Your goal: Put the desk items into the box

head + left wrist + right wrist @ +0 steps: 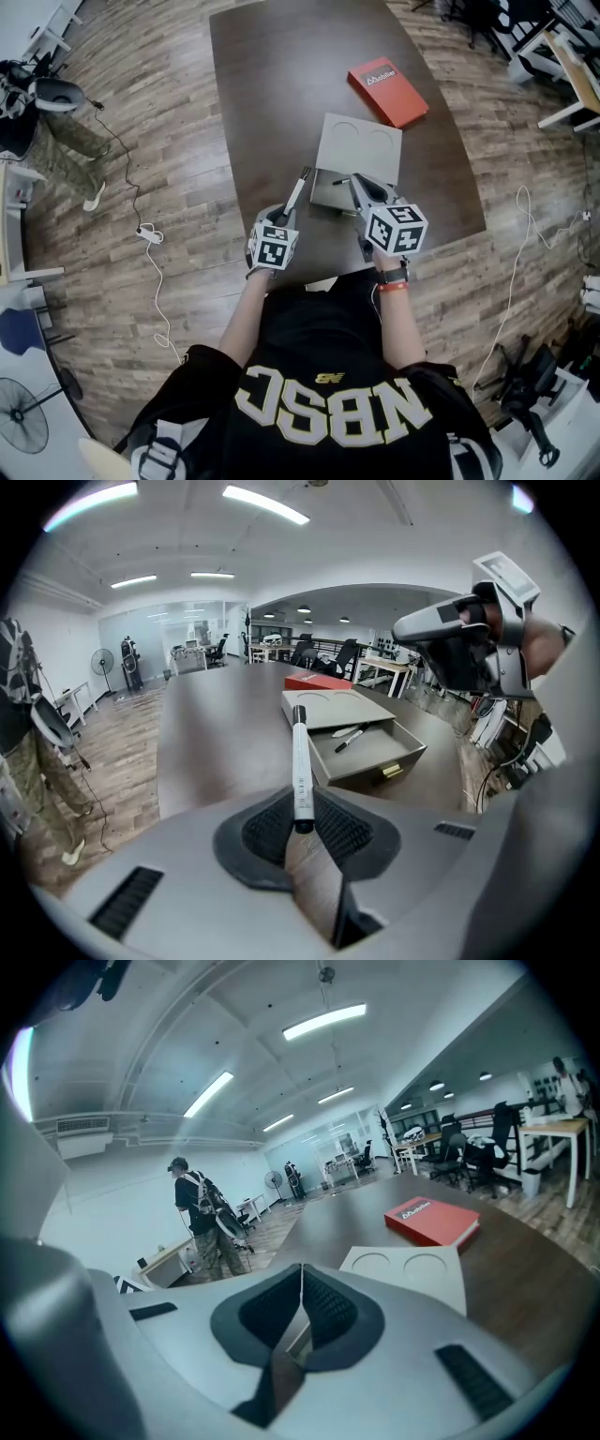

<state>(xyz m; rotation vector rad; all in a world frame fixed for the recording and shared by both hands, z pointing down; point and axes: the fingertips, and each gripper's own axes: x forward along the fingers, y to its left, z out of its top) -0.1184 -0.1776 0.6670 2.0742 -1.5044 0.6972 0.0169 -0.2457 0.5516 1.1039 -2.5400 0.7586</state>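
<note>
My left gripper is shut on a white marker with a black cap, which sticks out forward from the pads. In the head view that marker points toward the grey box from the box's left. The box's drawer is pulled open, and two pens lie inside it. My right gripper hovers over the drawer's front, and its pads are pressed together with nothing between them.
A red book lies on the brown table beyond the box. The box top has two round recesses. A person with a backpack stands far off on the wood floor. Cables trail on the floor at left.
</note>
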